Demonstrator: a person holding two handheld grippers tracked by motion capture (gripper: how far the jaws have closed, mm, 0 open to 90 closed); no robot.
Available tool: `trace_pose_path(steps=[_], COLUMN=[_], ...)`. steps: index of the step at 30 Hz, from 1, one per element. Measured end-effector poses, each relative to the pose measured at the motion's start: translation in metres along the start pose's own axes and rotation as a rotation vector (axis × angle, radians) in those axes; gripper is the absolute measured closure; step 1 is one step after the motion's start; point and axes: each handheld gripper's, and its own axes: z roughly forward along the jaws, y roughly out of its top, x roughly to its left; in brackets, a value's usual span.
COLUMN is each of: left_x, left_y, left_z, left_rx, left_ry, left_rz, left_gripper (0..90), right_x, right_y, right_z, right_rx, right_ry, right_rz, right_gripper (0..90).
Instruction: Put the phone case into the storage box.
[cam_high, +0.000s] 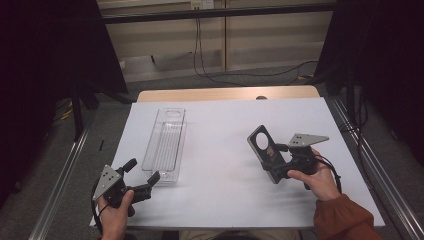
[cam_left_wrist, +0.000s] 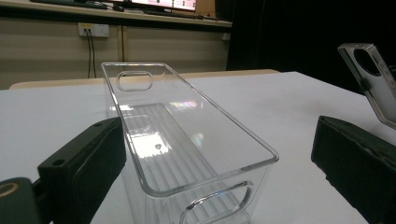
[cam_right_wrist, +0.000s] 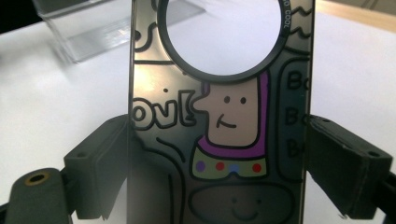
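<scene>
A phone case (cam_right_wrist: 219, 121) with a cartoon drawing and a large round camera hole is held by its two long edges between the fingers of the right gripper (cam_high: 272, 162), which are spread wide and pressed against those edges. In the high view the case is seen lifted off the desk (cam_high: 225, 200) at the right side, tilted, with the hole end uppermost and away from the person. The gripper is carried by the right hand (cam_high: 320, 180), which comes in from an orange sleeve (cam_high: 345, 220). Well apart from the case, to the left, a long clear plastic bin (cam_high: 165, 145) is set lengthwise on the white desk, open side up, with a handle slot at each end. The left gripper (cam_high: 142, 175) is held just beside the near end of the bin; its fingers are spread wide and nothing is gripped, one finger (cam_left_wrist: 88, 158) being seen close against the bin's wall and the other well clear of it.
</scene>
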Motion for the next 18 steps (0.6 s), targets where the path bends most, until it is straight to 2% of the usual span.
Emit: trace_pose_path(steps=[2, 4, 7, 13, 14, 15, 16, 17, 18], left_x=[0.000, -0.001, 0.000, -0.004, -0.006, -0.005, -0.008, -0.009, -0.011], left_y=[0.000, 0.001, 0.003, 0.007, 0.008, 0.010, 0.011, 0.013, 0.014], left_z=[0.000, 0.001, 0.000, 0.003, 0.005, 0.007, 0.009, 0.010, 0.012], left_rx=[0.004, -0.006, -0.008, -0.006, -0.015, -0.006, -0.010, -0.008, -0.013], left_ry=[-0.007, -0.023, -0.027, -0.077, -0.077, -0.087, -0.094, -0.093, -0.110], left_rz=[-0.001, -0.013, -0.003, 0.015, 0.003, 0.024, 0.024, 0.022, 0.024], left_gripper=[3.3, 3.3, 3.3, 2.9, 2.9, 2.9, 2.9, 2.9, 2.9], right_x=[0.004, 0.007, 0.011, 0.013, 0.014, 0.015, 0.016, 0.018, 0.019], right_y=[-0.001, -0.003, -0.006, -0.007, -0.007, -0.007, -0.007, -0.008, -0.008], right_z=[0.001, 0.004, 0.007, 0.005, 0.005, 0.005, 0.005, 0.005, 0.006], right_rx=[-0.027, -0.020, -0.018, -0.076, -0.083, -0.093, -0.103, -0.111, -0.114], right_ry=[0.011, 0.032, 0.048, 0.090, 0.095, 0.102, 0.118, 0.125, 0.134], right_rz=[-0.025, -0.032, -0.044, -0.010, -0.028, -0.032, -0.020, -0.028, -0.037], right_gripper=[12.2, 12.2, 12.2, 12.2, 12.2, 12.2, 12.2, 12.2, 12.2])
